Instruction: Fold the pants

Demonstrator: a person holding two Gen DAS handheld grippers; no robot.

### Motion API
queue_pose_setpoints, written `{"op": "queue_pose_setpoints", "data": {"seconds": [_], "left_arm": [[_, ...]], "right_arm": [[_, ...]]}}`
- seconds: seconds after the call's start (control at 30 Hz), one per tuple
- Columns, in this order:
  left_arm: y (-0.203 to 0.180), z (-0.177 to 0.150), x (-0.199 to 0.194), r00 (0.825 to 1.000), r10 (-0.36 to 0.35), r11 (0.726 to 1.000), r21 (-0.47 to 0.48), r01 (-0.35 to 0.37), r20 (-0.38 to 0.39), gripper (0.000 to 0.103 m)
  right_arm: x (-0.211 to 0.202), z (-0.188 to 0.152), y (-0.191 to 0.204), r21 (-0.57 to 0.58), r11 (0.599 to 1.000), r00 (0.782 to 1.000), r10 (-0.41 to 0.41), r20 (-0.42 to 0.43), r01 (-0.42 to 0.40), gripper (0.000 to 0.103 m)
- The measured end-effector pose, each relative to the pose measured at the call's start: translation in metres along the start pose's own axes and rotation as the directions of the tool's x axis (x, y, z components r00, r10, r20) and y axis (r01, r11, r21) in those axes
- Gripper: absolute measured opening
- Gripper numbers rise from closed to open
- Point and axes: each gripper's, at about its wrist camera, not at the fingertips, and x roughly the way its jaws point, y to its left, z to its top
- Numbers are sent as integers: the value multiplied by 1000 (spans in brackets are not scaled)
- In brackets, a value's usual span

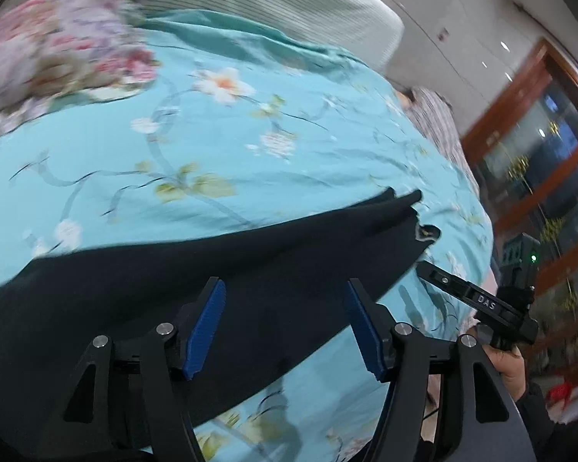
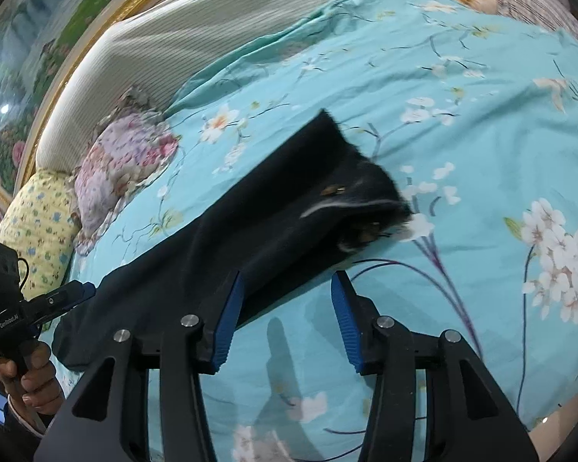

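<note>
Dark pants point(image 1: 196, 281) lie folded lengthwise in a long strip on a turquoise floral bedsheet point(image 1: 212, 142). In the right wrist view the pants point(image 2: 281, 215) run from lower left to the waistband end at the upper right. My left gripper point(image 1: 285, 292) is open, its blue pads over the pants' near edge, holding nothing. My right gripper point(image 2: 287, 281) is open over the pants' near edge and the sheet, holding nothing. Each gripper shows in the other's view: the right one point(image 1: 481, 300) at the far right, the left one point(image 2: 57, 300) at the far left.
A floral pillow point(image 2: 123, 165) and a yellow pillow point(image 2: 38, 223) lie at the head of the bed by a ribbed pale headboard point(image 2: 212, 27). A striped cloth point(image 1: 435, 115) lies at the bed's far side. A wooden glass-fronted cabinet point(image 1: 539, 154) stands beyond the bed.
</note>
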Motion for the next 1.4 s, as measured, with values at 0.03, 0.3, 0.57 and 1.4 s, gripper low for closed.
{"op": "queue_pose_setpoints", "data": {"seconds": [0.03,0.3,0.57,1.4], "left_arm": [[-6,5,6,1000,-10,1000,19,10,-13,67],[-41,42,58,992,-69,990,116,82,-108,69],[-71,69,122,967,-106,970,188,152,-232,70],[-144,107,196,913,-182,890,333,310,-366,10]], "right_arm": [[1,1,-4,15,1000,1000,7,0,-7,49],[7,12,-29,126,990,998,67,15,-69,49],[13,18,-39,165,981,995,94,38,-99,44],[9,17,-63,219,961,983,151,102,-170,10]]}}
